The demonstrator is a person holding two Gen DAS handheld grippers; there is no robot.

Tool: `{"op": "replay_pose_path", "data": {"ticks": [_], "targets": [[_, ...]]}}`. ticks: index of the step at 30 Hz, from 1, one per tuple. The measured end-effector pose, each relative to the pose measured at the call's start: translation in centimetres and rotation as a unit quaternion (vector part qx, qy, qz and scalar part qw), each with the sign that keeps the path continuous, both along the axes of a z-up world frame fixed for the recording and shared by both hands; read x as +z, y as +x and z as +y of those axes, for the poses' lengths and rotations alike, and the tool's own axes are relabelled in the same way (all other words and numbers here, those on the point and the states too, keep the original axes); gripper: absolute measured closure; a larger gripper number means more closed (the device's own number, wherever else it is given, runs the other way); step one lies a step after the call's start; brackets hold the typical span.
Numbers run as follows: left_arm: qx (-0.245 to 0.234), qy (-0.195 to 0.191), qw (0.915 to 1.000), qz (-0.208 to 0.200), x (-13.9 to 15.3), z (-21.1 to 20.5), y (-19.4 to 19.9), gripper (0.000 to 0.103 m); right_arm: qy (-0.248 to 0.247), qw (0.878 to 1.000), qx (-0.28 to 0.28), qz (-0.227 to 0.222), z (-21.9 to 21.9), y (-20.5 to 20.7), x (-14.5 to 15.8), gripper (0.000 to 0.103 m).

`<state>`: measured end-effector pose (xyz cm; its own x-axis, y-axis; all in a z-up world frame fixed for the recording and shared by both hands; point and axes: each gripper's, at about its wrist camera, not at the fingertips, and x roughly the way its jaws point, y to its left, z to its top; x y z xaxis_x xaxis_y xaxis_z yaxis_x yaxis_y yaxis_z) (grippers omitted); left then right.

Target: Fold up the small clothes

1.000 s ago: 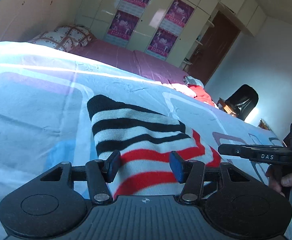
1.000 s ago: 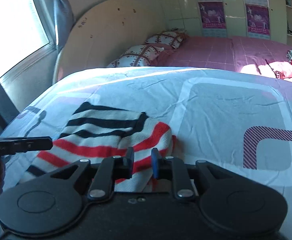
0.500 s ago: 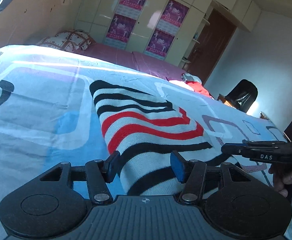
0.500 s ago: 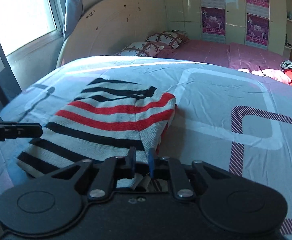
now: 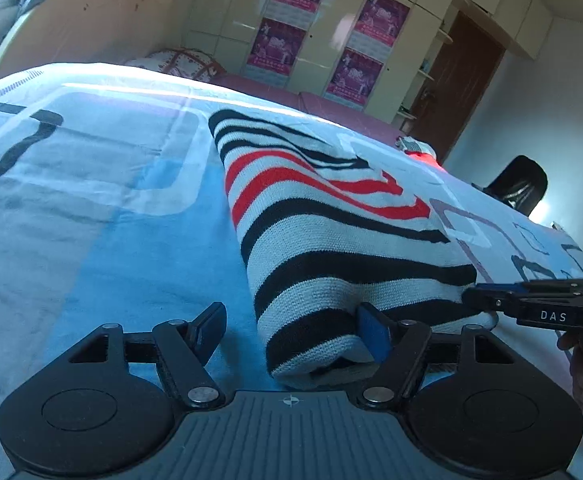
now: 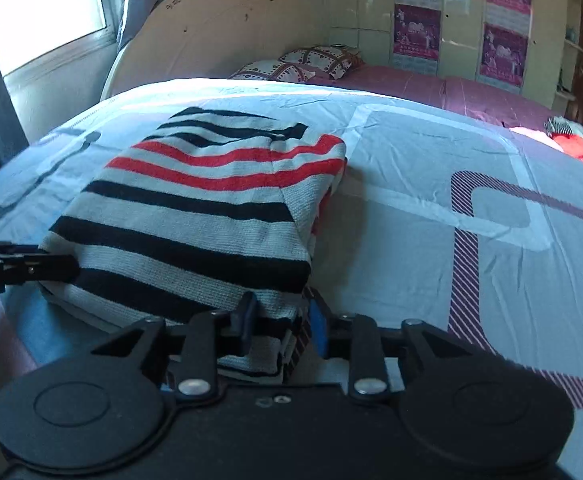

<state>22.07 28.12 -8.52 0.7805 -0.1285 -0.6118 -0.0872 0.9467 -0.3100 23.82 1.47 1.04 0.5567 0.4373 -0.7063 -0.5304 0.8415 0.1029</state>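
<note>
A folded knit garment (image 5: 331, 240) with white, black and red stripes lies on the light blue patterned bedspread (image 5: 91, 200). My left gripper (image 5: 291, 330) is open wide at the garment's near left corner; its right finger presses into the fold, its left finger rests over bare sheet. My right gripper (image 6: 279, 326) straddles the garment's (image 6: 195, 216) near right corner, jaws partly apart with the cloth edge between them. Each gripper's tip shows in the other view: the right one (image 5: 531, 300) and the left one (image 6: 23, 268).
A second bed with a pink cover (image 6: 431, 88) and patterned pillows (image 6: 311, 60) stands behind. Red clothes (image 6: 579, 148) lie at the far right. A wardrobe with posters (image 5: 323, 32), a brown door (image 5: 459, 88) and a black chair (image 5: 523, 188) line the back.
Both grippers pulled back toward the near edge of the garment and dropped lower. The right gripper, nearly closed on the cloth before, has opened wider. More black stripes now show in front.
</note>
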Motion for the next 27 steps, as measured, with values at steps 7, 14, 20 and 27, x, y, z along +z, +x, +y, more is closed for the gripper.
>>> {"op": "replay_pose_path", "data": {"ticks": [7,14,20,27], "targets": [[0.059,0.037,0.9975,-0.013,5.8,-4.2,-6.4,0.000,0.070,0.997,-0.031,0.007,-5.5,-5.5,4.0,0.046],[0.079,0.052,0.9947,-0.041,10.3,-10.1,-13.6,0.000,0.075,0.995,-0.068,-0.006,-9.1,-14.0,7.6,0.037],[0.055,0.065,0.9935,-0.075,13.7,-13.3,-19.7,0.000,0.057,0.994,-0.063,-0.066,-10.3,-21.1,11.0,0.037],[0.069,0.061,0.9906,-0.101,16.2,-15.7,-26.7,0.000,0.045,0.992,-0.062,-0.096,-11.5,-26.7,13.3,0.036]]}}
